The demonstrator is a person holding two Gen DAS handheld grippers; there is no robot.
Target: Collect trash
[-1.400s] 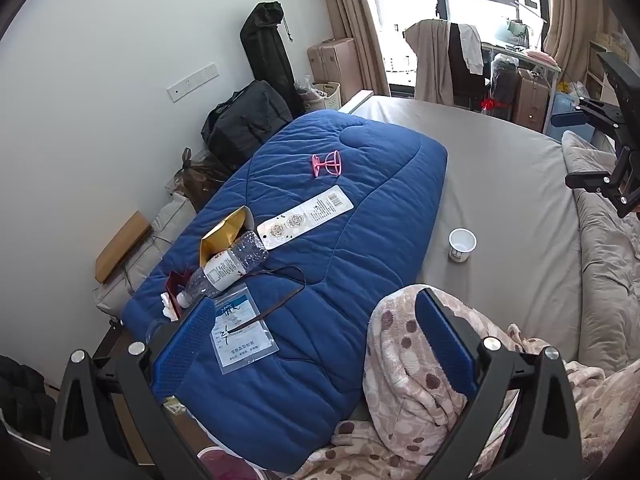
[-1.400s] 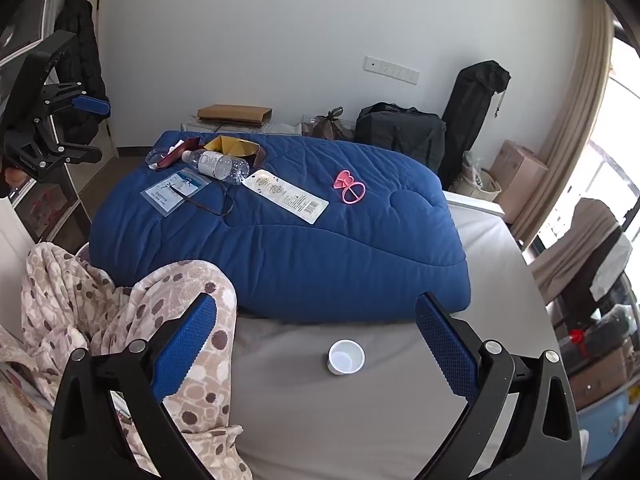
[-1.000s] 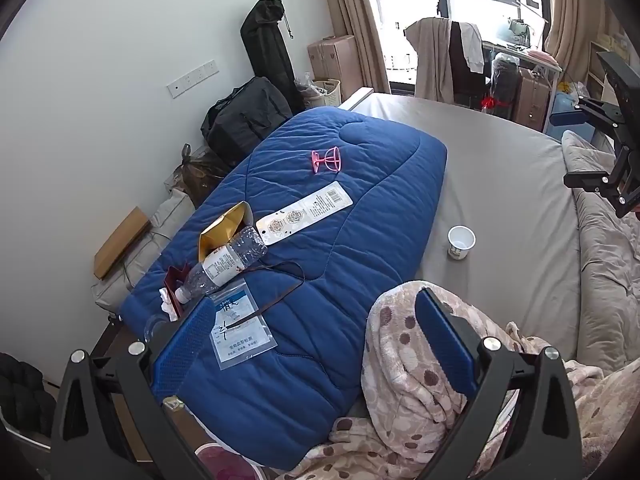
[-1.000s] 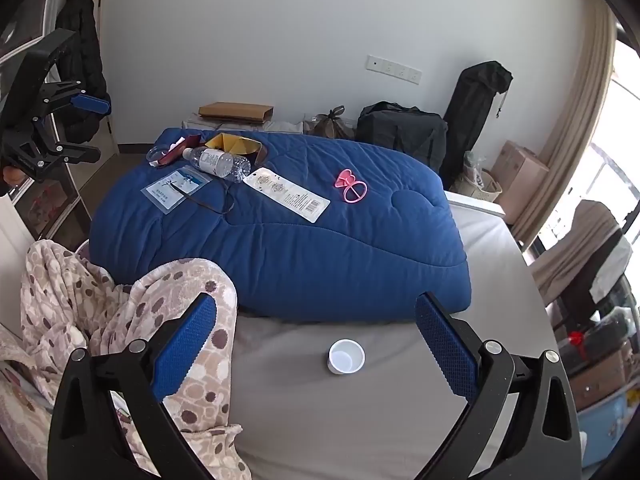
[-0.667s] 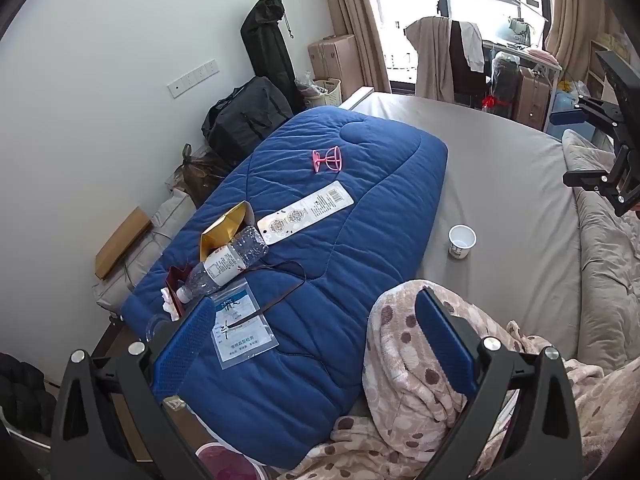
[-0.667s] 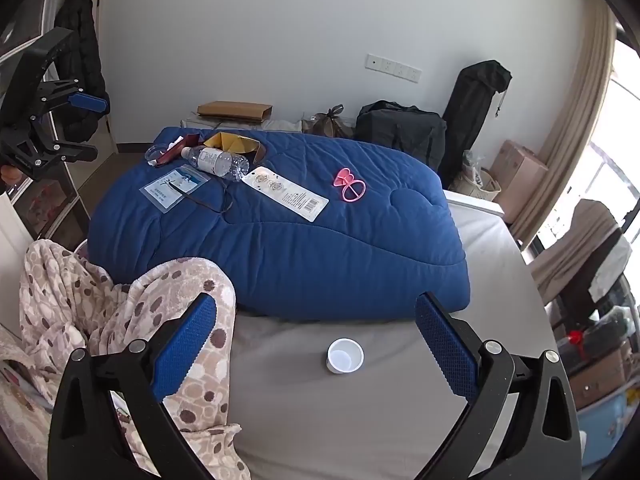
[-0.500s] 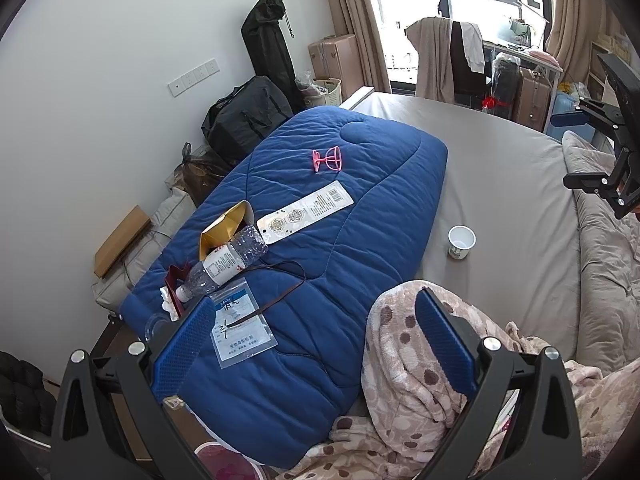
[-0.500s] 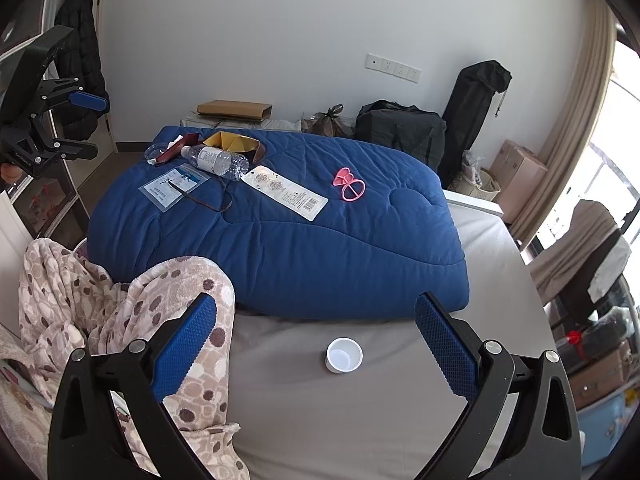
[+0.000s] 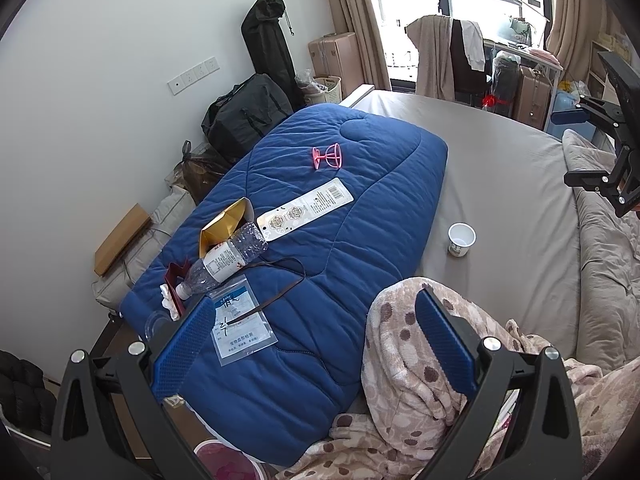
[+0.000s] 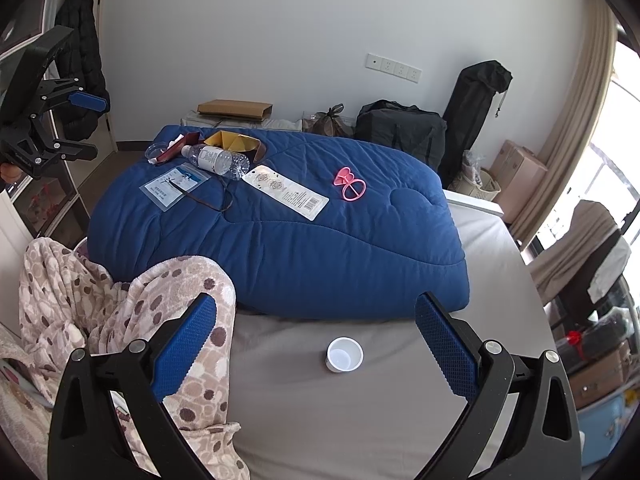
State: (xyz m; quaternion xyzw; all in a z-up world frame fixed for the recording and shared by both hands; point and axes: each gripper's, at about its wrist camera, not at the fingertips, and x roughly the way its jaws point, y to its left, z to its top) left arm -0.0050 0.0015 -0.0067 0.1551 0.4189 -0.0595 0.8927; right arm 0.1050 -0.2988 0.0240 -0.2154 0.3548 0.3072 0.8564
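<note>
- Tongs, both pairs, hang spread wide and empty above the bed: left tongs over the blue quilt's near end, right tongs over the grey sheet.
- White cup stands upright on the sheet, mouth up, between the right tongs' pads, just off the quilt's edge.
- Crumpled clear bottle lies on the quilt at 10 o'clock in the left view, cap toward 8 o'clock.
- Long barcode card runs from 8 to 2 o'clock.

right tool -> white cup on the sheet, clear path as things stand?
Probably yes. The white cup stands upright and alone on the bare grey sheet, right ahead of the open right tool and between its fingers' line. The blue quilt and spotted blanket lie beside it, not over it.
</note>
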